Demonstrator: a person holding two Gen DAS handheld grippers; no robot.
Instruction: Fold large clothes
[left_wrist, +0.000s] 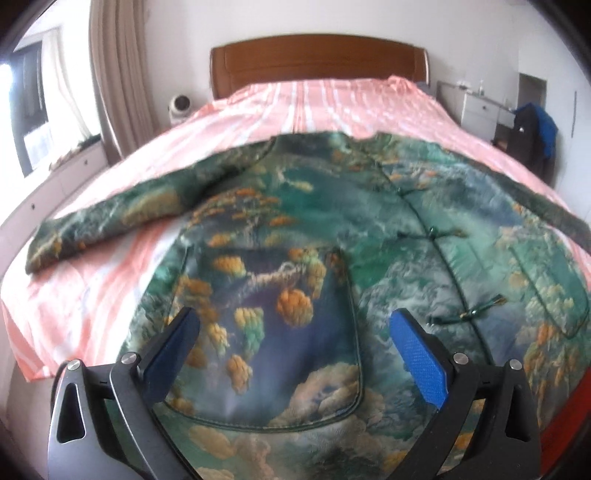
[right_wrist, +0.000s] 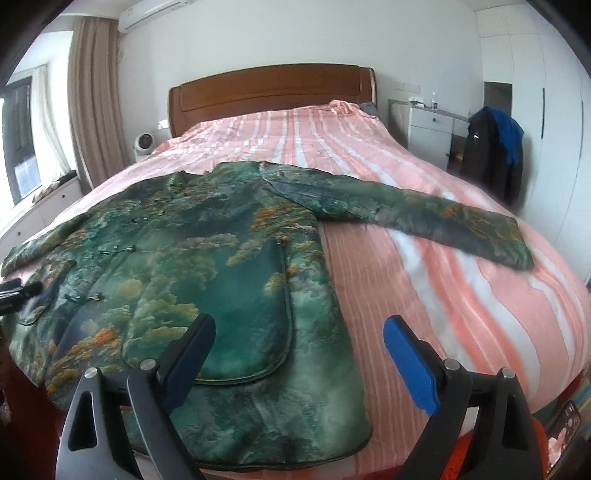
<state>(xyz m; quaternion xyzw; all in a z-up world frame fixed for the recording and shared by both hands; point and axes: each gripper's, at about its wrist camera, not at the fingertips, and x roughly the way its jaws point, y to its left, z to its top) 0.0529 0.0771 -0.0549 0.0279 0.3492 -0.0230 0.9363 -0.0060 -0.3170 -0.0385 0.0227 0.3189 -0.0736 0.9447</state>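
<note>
A green jacket (left_wrist: 332, 236) with orange and white cloud print lies flat, front up, on the bed, both sleeves spread out. Its left sleeve (left_wrist: 110, 218) runs to the left in the left wrist view; its right sleeve (right_wrist: 424, 218) runs to the right in the right wrist view. My left gripper (left_wrist: 293, 328) is open and empty, above the jacket's left patch pocket near the hem. My right gripper (right_wrist: 299, 332) is open and empty, above the right pocket (right_wrist: 243, 314) and the hem's right edge. The left gripper's tip (right_wrist: 14, 290) shows at the far left.
The bed carries a pink and white striped cover (right_wrist: 461, 295) and a wooden headboard (right_wrist: 269, 96). A small white fan (right_wrist: 144, 144) stands at the left, a white nightstand (right_wrist: 432, 125) and a chair draped with dark and blue clothes (right_wrist: 495, 155) at the right.
</note>
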